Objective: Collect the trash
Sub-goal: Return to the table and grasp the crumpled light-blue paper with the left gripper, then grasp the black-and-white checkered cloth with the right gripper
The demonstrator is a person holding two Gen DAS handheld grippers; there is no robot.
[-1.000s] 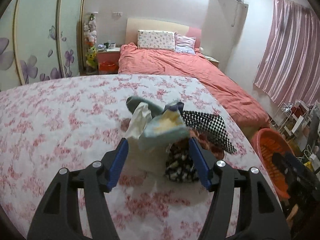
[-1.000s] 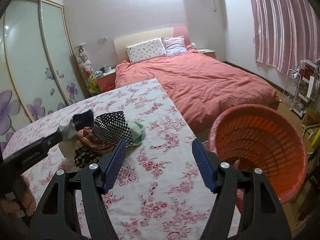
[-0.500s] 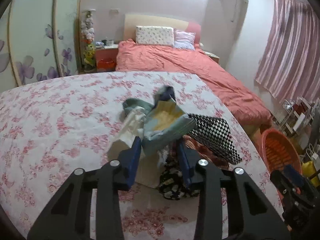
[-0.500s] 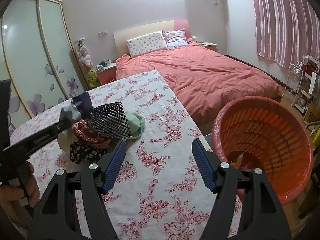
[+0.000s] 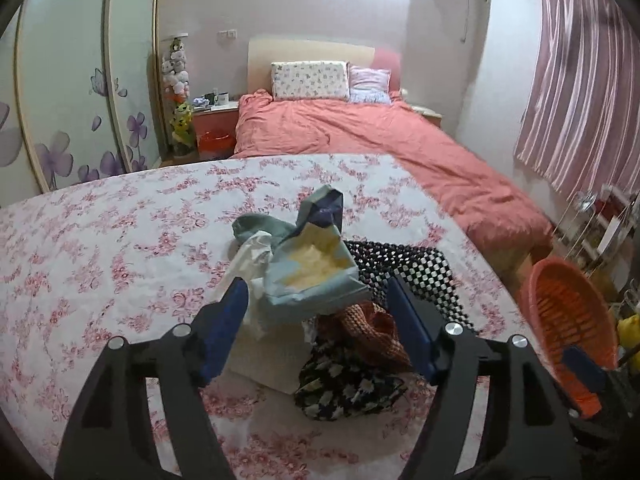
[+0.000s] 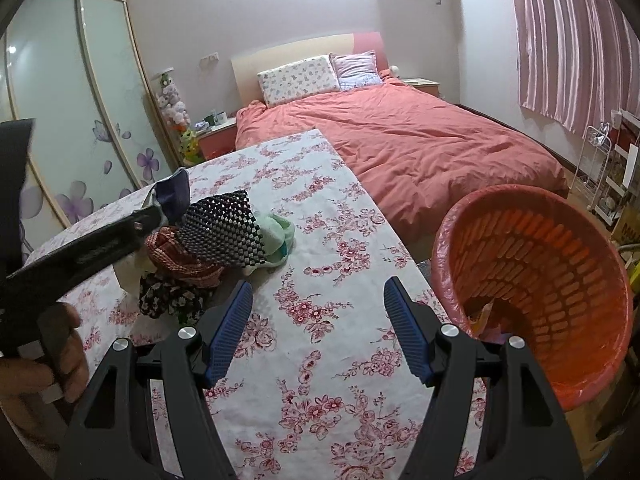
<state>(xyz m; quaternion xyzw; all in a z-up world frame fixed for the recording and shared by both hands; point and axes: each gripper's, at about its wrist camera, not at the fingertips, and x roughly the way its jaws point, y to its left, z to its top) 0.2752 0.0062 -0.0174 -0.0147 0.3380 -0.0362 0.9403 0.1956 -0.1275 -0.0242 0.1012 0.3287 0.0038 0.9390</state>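
Note:
A pile of trash lies on the floral table: a pale blue and yellow packet, white crumpled paper, a black-and-white checkered piece, a reddish knit piece and a black floral piece. My left gripper is open, its jaws on either side of the packet's lower edge. My right gripper is open and empty above the table, right of the pile. An orange basket stands beside the table at right, with some scraps inside.
A bed with a salmon cover lies beyond the table. A wardrobe with flower prints is at left, pink curtains at right. A wire rack stands far right. The orange basket also shows in the left wrist view.
My left gripper narrowed around the packet half a second ago and has now opened wide again. The right gripper rose slightly and stayed open.

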